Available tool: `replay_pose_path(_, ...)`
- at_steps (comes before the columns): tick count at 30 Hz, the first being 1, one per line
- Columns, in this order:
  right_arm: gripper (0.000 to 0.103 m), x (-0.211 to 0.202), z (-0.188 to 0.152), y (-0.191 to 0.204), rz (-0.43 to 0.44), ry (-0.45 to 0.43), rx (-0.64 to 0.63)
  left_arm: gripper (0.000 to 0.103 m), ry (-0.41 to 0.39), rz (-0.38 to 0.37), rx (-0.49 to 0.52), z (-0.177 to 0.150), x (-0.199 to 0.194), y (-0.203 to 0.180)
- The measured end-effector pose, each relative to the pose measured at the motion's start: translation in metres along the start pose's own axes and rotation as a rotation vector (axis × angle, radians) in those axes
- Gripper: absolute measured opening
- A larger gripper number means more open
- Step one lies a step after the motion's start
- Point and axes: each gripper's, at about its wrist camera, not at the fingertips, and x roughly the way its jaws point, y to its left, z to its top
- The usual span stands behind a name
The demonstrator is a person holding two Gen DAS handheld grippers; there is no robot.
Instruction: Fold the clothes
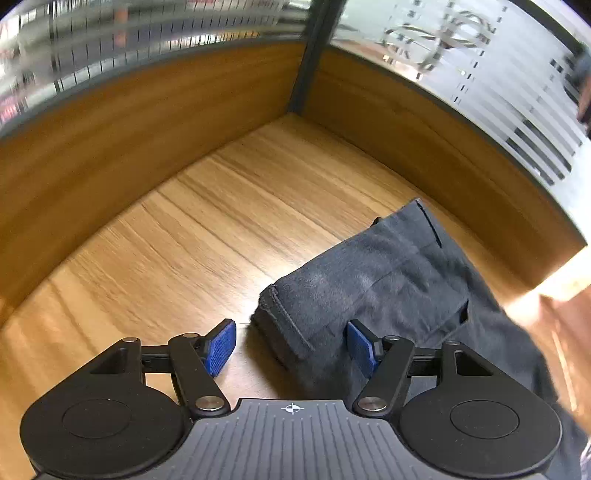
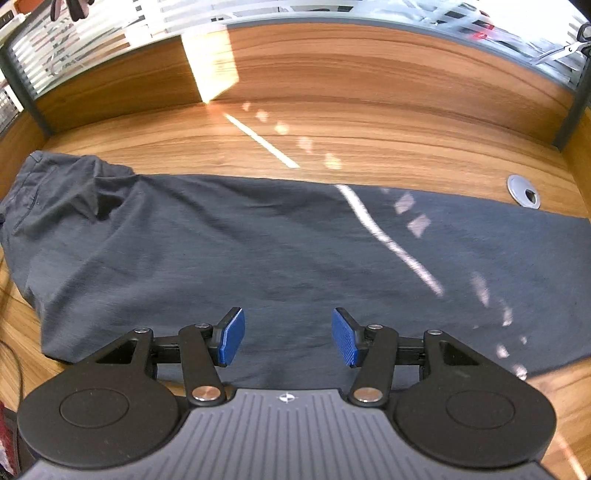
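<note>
The wooden surface (image 2: 369, 140) fills most of what I see, its grain running in long pale and tan streaks, walled by wood panels (image 1: 129, 129) topped with striped frosted glass (image 2: 92, 26). A dark post (image 1: 306, 55) stands in the corner where two panels meet. Across the surface lie grey trousers (image 2: 258, 240), soft matte cloth spread flat in a long band, rumpled at the waistband end on my left. A thin bright line of sunlight and small patches cross both cloth and wood. A round metal grommet (image 2: 523, 192) sits in the surface just beyond the trousers' far edge. My right hand-held gripper (image 2: 288, 336) hovers over the cloth, blue ribbed pads apart. My left hand-held gripper (image 1: 291, 343) is also spread wide, straddling the stitched waistband corner (image 1: 280, 325).
</note>
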Motion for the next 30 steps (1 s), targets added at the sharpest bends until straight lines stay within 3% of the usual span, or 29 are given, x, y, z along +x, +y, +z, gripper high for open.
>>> replay_pose_path(7, 0.059, -0.002, -0.006, 0.034, -0.034, 0.004, 0.019, 0.072, 0.044, -0.066, -0.099, 0.004, 0.037, 0.008)
replay_pose_path(8, 0.059, -0.002, -0.005, 0.037, -0.038, 0.002, 0.021, 0.069, 0.034, -0.064, -0.101, 0.004, 0.039, 0.007)
replay_pose_path(11, 0.059, 0.000, -0.003, 0.044, -0.049, -0.001, 0.024, 0.028, 0.009, -0.059, -0.047, 0.000, 0.032, 0.001)
replay_pose_path(12, 0.059, 0.001, -0.001, 0.046, -0.053, -0.002, 0.024, 0.020, -0.004, -0.051, -0.032, -0.002, 0.025, -0.001)
replay_pose_path(14, 0.059, 0.004, 0.002, 0.050, -0.057, 0.003, 0.018, 0.017, -0.030, -0.036, -0.003, -0.006, 0.013, -0.004)
replay_pose_path(18, 0.059, 0.009, 0.006, 0.051, -0.066, 0.016, -0.016, 0.016, -0.071, 0.005, 0.047, -0.015, -0.016, -0.006)
replay_pose_path(22, 0.059, 0.013, 0.008, 0.046, -0.072, 0.024, -0.030, 0.019, -0.036, 0.080, 0.068, -0.031, -0.038, 0.004)
replay_pose_path(23, 0.059, 0.014, 0.008, 0.044, -0.072, 0.026, -0.032, 0.024, -0.023, 0.096, 0.076, -0.034, -0.042, 0.007)
replay_pose_path(27, 0.059, 0.019, 0.016, 0.043, -0.059, 0.027, -0.050, 0.049, -0.145, 0.101, 0.078, -0.037, -0.076, 0.017)
replay_pose_path(30, 0.059, 0.024, 0.022, 0.042, -0.045, 0.026, -0.066, 0.052, -0.232, 0.077, 0.140, -0.029, -0.098, 0.010)
